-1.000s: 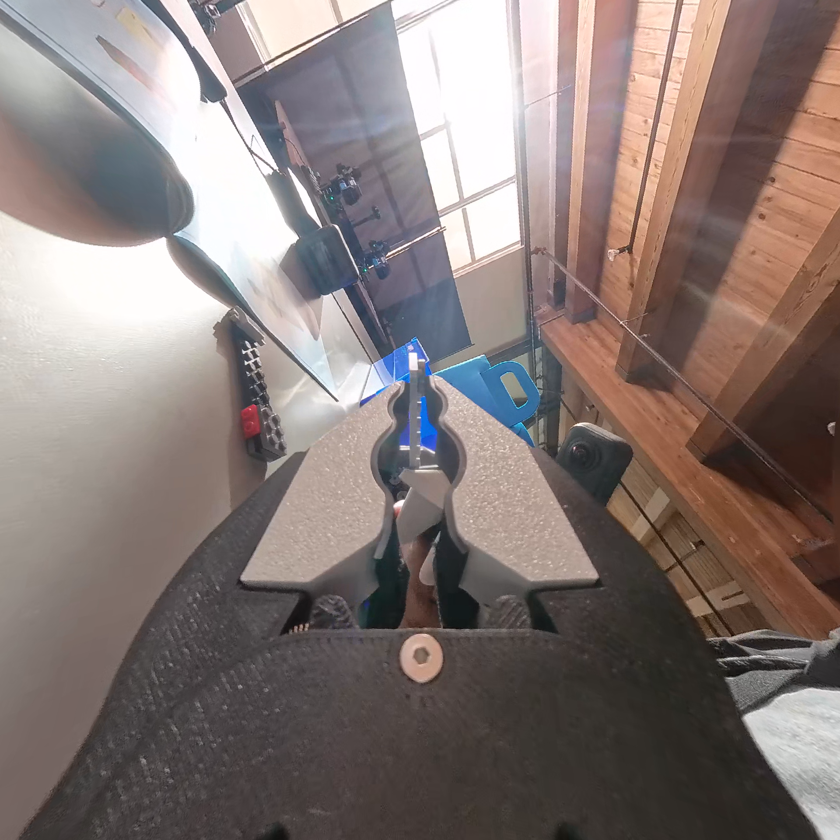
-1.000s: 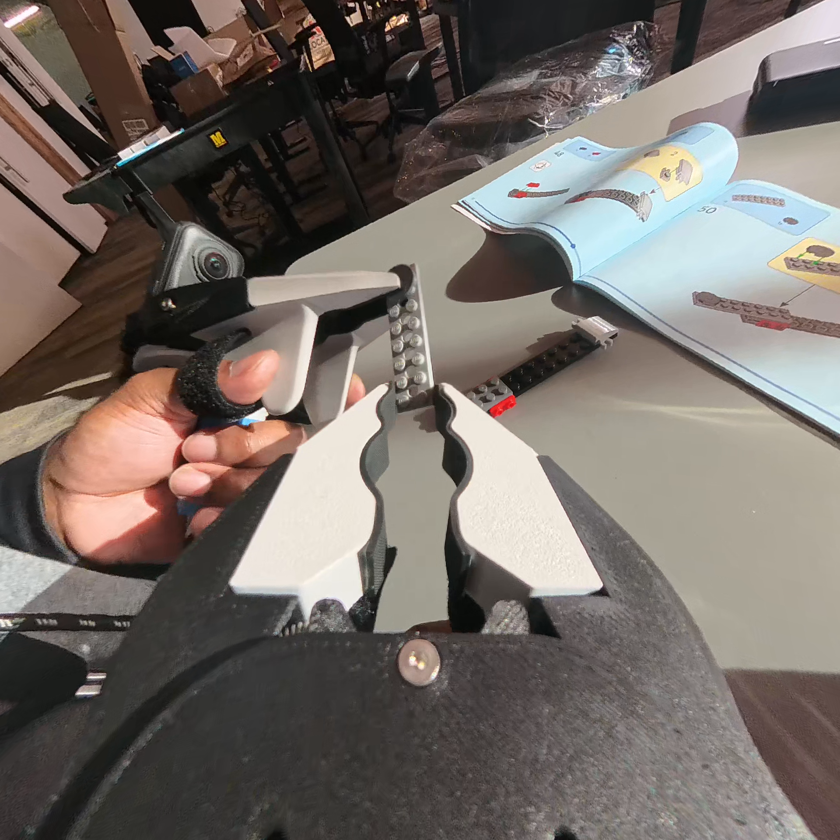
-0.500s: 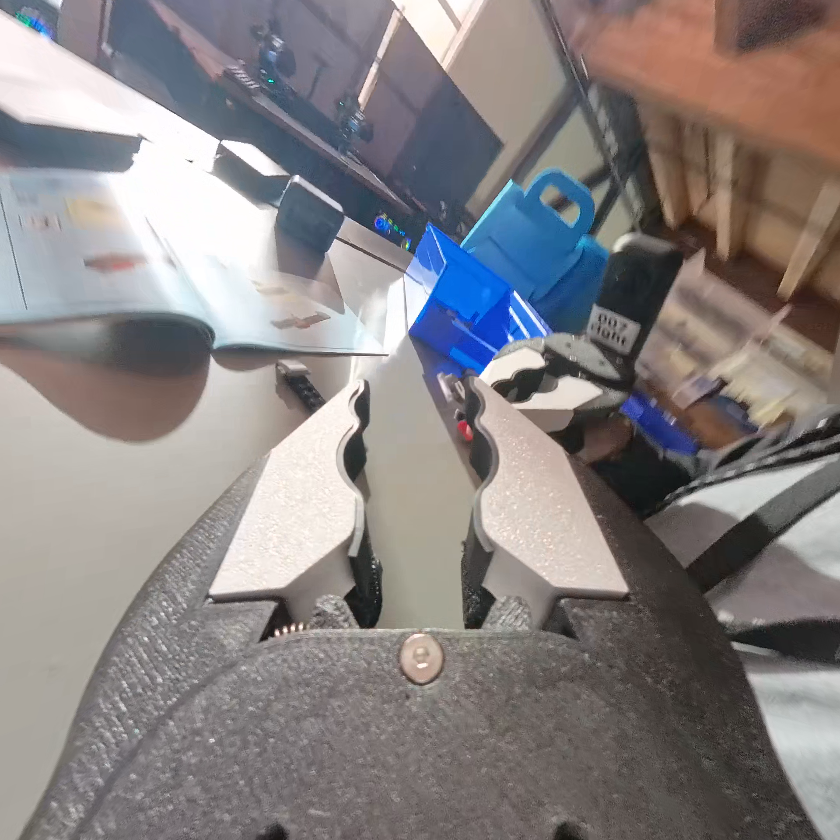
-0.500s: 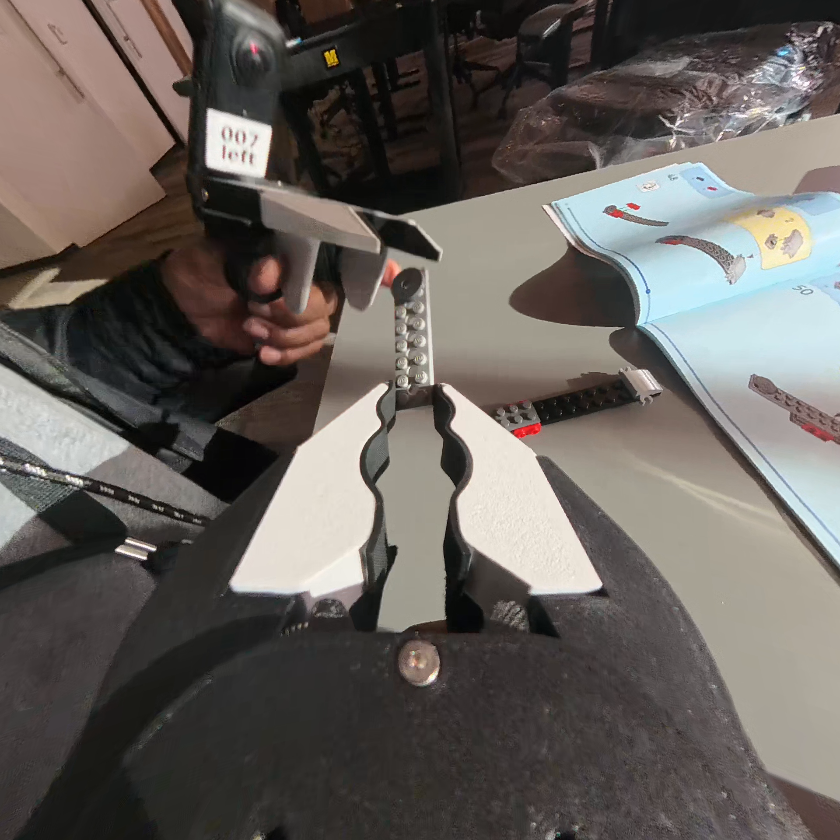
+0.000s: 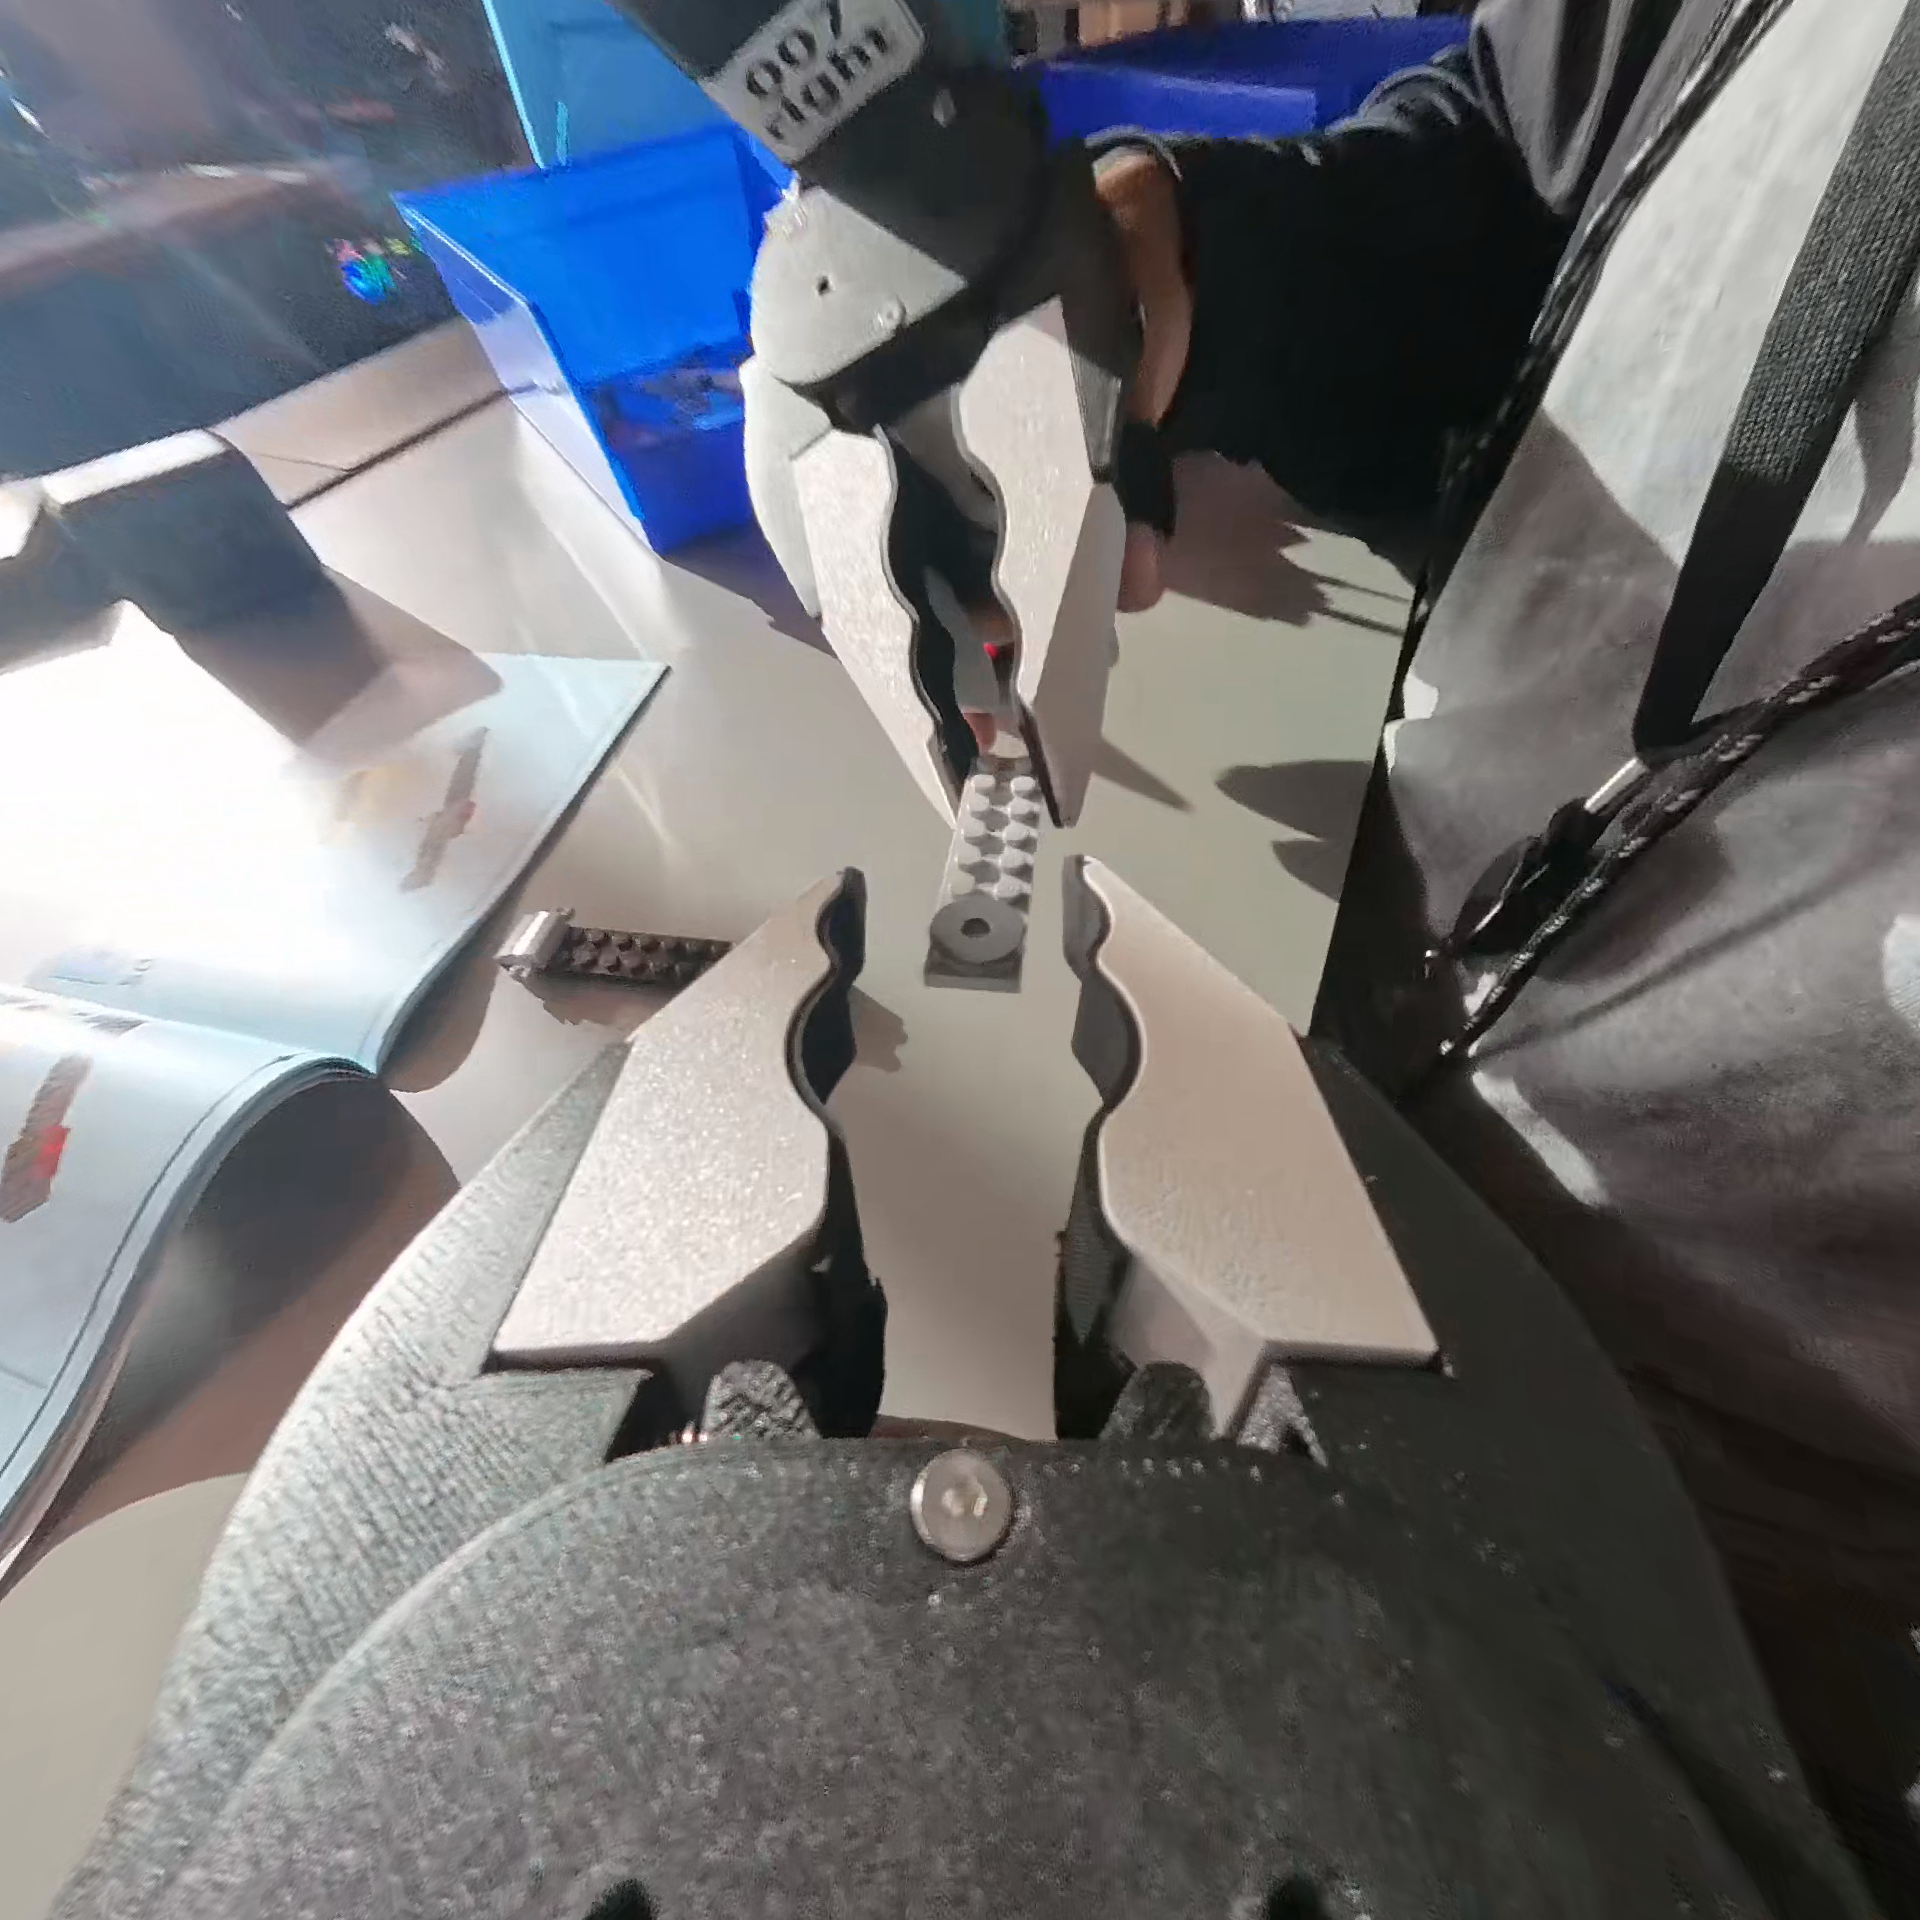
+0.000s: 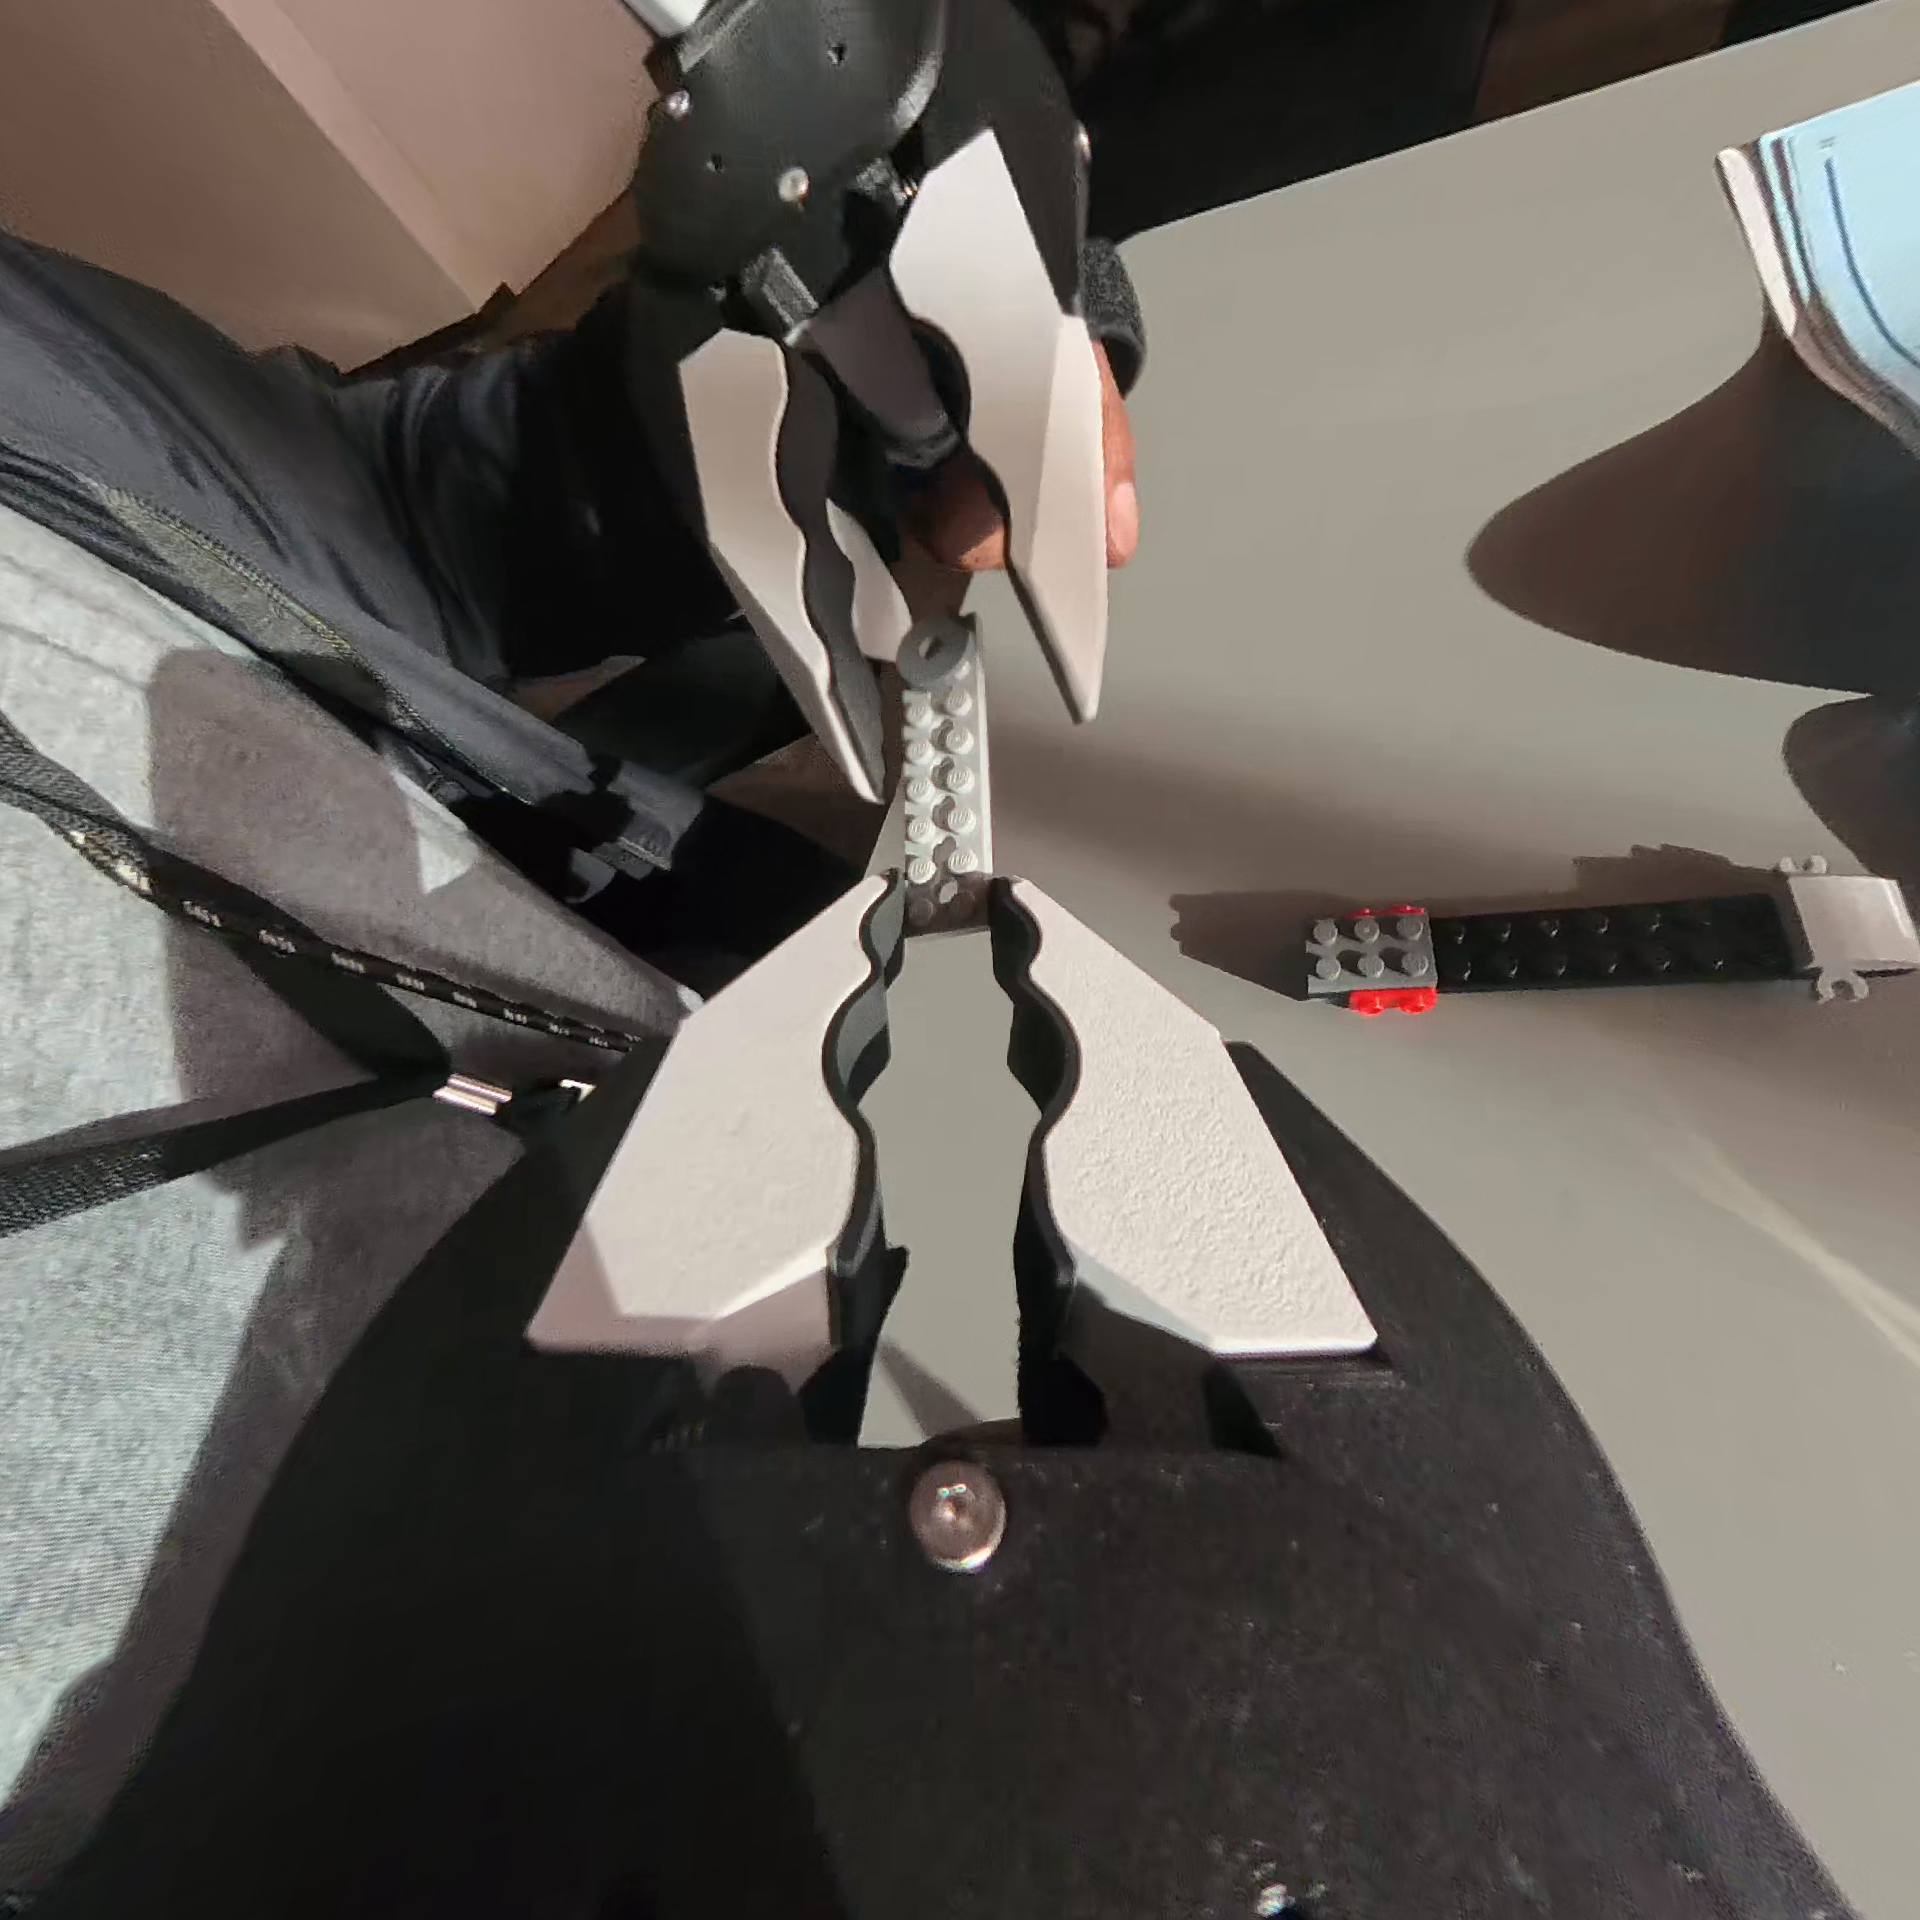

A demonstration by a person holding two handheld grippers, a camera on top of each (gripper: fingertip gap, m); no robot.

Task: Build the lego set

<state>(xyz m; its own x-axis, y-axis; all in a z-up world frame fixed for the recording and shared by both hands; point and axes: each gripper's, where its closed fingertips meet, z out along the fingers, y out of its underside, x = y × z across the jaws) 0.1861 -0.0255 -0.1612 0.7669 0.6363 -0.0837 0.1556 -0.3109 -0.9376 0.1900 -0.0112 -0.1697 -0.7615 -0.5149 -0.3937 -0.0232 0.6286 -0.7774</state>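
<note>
A long light grey studded plate (image 6: 940, 769) with a round hole at its far end is held in the air over the table edge. My right gripper (image 6: 940, 902) is shut on its near end. My left gripper (image 6: 977, 743) faces it, open, one finger on each side of the plate's free end. In the left wrist view my left gripper (image 5: 964, 878) is open around the plate's holed end (image 5: 982, 894), and the right gripper (image 5: 1006, 795) pinches the other end. A black plate assembly (image 6: 1590, 940) with grey and red pieces lies on the grey table (image 6: 1455, 520).
An open light blue instruction booklet (image 5: 260, 831) lies on the table beyond the black assembly (image 5: 613, 951). A blue bin (image 5: 603, 260) stands at the table's far side. The person's dark clothing and straps (image 5: 1662, 727) are close beside both grippers. My two grippers' fingertips are within a few centimetres of each other.
My left gripper let go of the grey plate, swung away and came back open around its free end. My right gripper closed on the plate and has kept hold of it.
</note>
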